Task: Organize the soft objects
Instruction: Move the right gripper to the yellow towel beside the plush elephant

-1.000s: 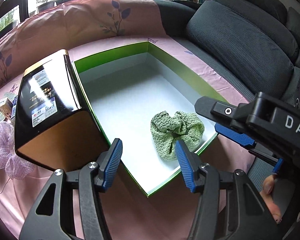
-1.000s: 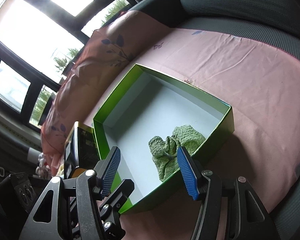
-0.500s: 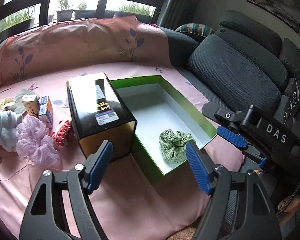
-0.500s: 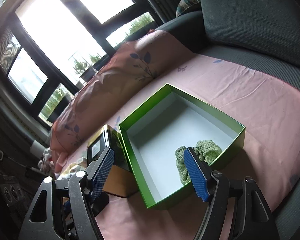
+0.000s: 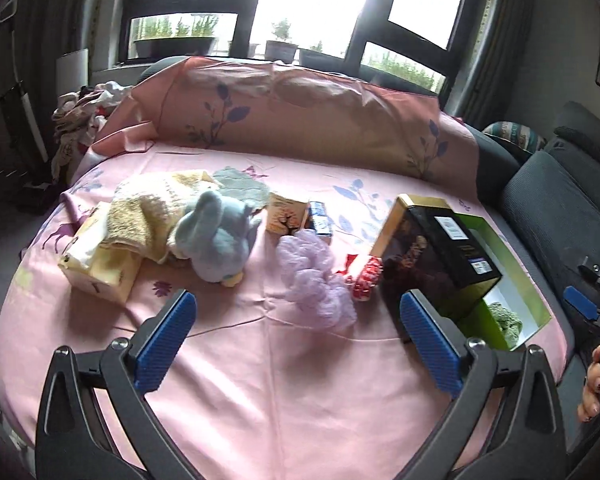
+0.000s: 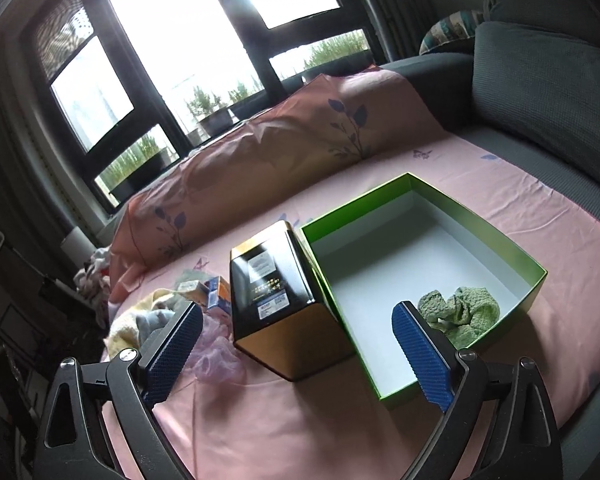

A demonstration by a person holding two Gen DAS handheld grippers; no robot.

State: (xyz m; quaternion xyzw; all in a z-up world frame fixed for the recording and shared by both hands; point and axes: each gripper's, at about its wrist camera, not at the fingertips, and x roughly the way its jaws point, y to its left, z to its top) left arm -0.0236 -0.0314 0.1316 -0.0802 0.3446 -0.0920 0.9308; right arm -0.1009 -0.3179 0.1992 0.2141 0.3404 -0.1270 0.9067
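With both the left gripper (image 5: pixel 296 344) and right gripper (image 6: pixel 296 354) just spread wide and empty, the green cloth (image 6: pixel 458 314) is seen boxed (about four o'clock), yet the purple scrunchie (image 5: pixel 314 276) could be dragged if snagged.

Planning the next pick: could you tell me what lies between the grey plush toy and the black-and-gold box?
In the left wrist view, a lilac scrunchie and a small red-and-white item lie between the grey plush toy and the black-and-gold box.
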